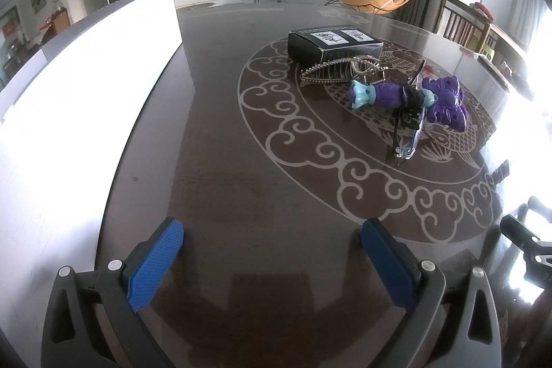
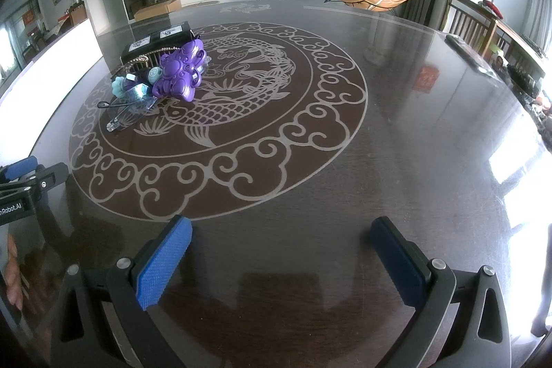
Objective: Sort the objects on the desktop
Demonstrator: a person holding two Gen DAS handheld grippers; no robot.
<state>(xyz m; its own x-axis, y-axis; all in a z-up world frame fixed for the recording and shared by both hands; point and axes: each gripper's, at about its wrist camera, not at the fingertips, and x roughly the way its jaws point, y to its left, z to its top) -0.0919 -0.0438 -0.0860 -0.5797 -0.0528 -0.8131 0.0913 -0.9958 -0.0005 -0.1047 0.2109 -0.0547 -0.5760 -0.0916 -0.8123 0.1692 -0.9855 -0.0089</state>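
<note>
A pile of objects lies on the dark patterned table (image 1: 241, 161): a black box (image 1: 333, 43), a gold hair claw (image 1: 339, 71), a purple toy (image 1: 414, 95) with light blue parts, and clear-framed glasses (image 1: 408, 130). The pile also shows in the right wrist view: box (image 2: 157, 38), purple toy (image 2: 179, 73), glasses (image 2: 132, 109). My left gripper (image 1: 272, 247) is open and empty, well short of the pile. My right gripper (image 2: 281, 247) is open and empty, with the pile far ahead to its left.
A large white box (image 1: 86, 85) stands along the table's left side. The left gripper's body shows at the left edge of the right wrist view (image 2: 24, 185). A dark flat object (image 2: 465, 52) lies near the table's far right edge, with chairs behind.
</note>
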